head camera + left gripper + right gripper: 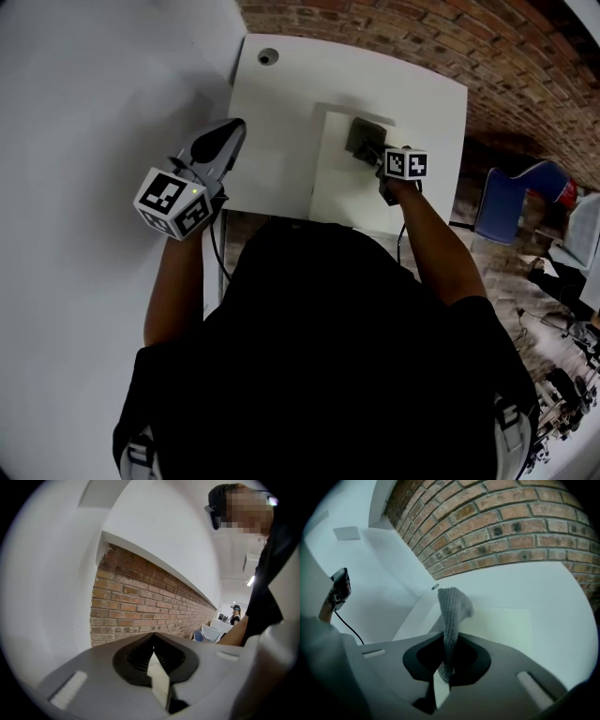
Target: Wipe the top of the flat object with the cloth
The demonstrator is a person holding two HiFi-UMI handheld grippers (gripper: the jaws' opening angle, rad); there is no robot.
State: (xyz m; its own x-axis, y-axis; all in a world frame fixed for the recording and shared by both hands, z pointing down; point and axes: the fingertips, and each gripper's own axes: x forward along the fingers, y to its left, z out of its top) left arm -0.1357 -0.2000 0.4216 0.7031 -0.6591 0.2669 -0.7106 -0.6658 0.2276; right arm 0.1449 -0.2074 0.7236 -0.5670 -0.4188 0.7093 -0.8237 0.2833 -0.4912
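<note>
Now, in your head view, your right gripper [379, 161] holds the grey cloth [366, 138] over the far end of the flat white board [339, 192] on the table [277, 103]. Your left gripper [230, 136] hangs by the table's left edge. In your left gripper view, the jaws are closed on nothing, facing a brick wall [140, 606]. In your right gripper view, the jaws pinch the cloth above the board.

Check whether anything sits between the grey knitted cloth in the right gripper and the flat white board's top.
Nothing visible does. The right gripper pinches the grey knitted cloth directly over the flat white board, whose top shows nothing else on it.
</note>
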